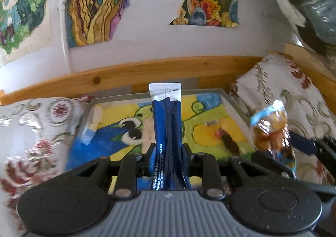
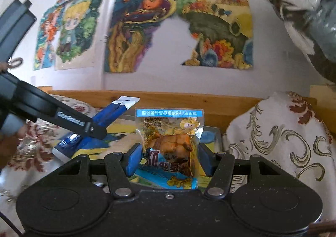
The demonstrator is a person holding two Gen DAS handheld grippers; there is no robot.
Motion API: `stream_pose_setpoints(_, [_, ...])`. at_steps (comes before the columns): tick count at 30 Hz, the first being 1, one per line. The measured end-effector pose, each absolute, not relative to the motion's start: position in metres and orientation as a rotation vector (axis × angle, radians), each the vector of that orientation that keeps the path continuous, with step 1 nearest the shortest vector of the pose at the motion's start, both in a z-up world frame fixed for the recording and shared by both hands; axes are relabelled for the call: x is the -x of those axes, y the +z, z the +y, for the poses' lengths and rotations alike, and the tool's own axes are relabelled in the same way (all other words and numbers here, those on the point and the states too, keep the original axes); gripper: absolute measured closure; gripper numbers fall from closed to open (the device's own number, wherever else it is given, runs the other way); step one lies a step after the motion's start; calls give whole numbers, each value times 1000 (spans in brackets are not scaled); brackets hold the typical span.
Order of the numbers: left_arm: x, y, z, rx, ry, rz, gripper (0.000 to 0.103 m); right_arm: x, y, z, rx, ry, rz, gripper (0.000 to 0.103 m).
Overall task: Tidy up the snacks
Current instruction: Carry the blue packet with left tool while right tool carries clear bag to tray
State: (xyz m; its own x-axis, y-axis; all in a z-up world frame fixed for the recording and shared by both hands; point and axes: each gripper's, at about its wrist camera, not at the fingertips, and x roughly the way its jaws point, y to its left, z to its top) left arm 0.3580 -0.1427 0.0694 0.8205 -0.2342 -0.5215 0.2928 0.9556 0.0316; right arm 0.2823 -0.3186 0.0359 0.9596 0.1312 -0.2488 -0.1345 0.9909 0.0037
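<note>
Standing upright between the closed fingers of the left gripper (image 1: 167, 153), a slim blue stick sachet (image 1: 166, 119) with a white sealed top is held above a shallow grey-rimmed tray (image 1: 235, 106) whose floor is lined with a bright painted picture. To the right of that tray's centre, the right gripper (image 2: 167, 158) is clamped on a clear snack packet (image 2: 170, 142) with a blue band across its top and brown pieces inside; it too hangs above the tray, not resting on it. Inside the tray, near its left wall, a small pale wrapped item (image 1: 92, 123) appears to lie already, though it is too blurred to name, and a small dark piece (image 1: 229, 140) sits toward the right side. Patterned cushions (image 1: 35, 132) press against the tray on both sides, a wooden bed frame (image 1: 147, 69) runs behind it, and colourful drawings (image 2: 134, 31) are stuck on the wall above. Judging from this, the sorting is under way: both snacks are in hand over the tray, and setting them down neatly remains to be done.
</note>
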Motion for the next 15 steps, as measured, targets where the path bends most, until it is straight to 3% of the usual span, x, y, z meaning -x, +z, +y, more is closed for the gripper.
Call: stream_pose_setpoints(15, [-428,18,-171,37,-268,541,76,-332,-9,-341,-44,77,290,44])
